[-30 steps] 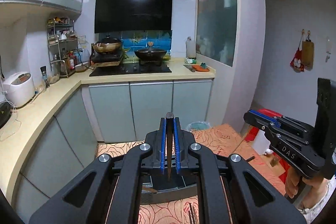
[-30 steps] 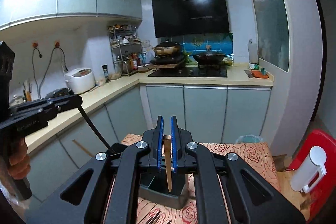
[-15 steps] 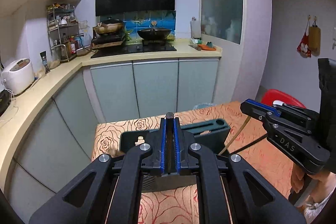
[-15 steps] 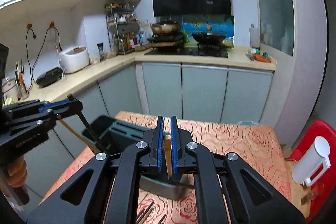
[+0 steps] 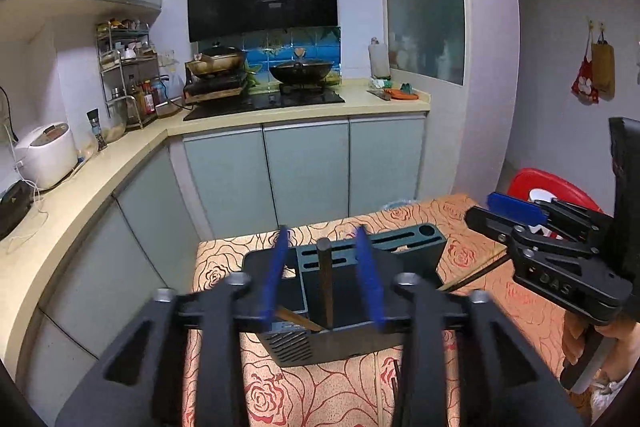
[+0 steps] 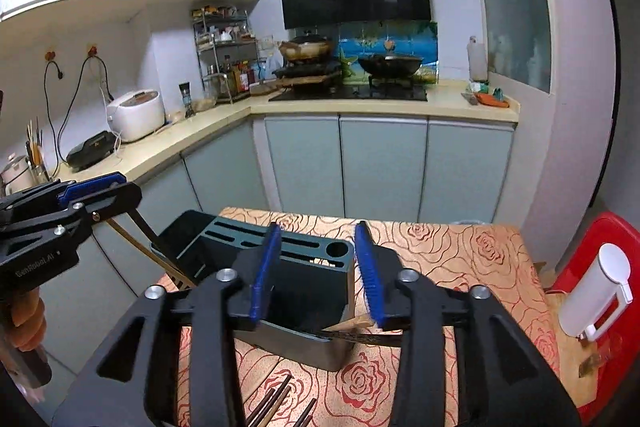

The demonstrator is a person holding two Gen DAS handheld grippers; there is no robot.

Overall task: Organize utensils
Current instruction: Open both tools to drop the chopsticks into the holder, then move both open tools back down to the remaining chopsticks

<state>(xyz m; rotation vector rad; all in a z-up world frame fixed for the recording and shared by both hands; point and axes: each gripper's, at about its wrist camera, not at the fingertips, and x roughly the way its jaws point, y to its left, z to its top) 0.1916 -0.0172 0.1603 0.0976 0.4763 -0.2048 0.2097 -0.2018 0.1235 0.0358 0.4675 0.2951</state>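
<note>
Left wrist view shows the left gripper (image 5: 325,279) with its jaws opening around a dark chopstick (image 5: 325,287) that stands free in the dark utensil holder (image 5: 420,259) at lower centre, its lower end hidden. Right gripper (image 6: 316,269) is opening too, nothing clearly between the pads. A wooden utensil (image 6: 352,325) at its right pad is half hidden, and loose chopsticks (image 6: 272,403) are cut off at the bottom edge.

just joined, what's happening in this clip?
A person with a handheld gripper in each hand is sorting utensils into a dark holder on a rose-patterned table. Both grippers sit over the holder, their jaws opening. The left gripper has a dark stick standing free between its pads, in the holder. The right gripper has nothing between its pads. More chopsticks lie on the table.
</note>
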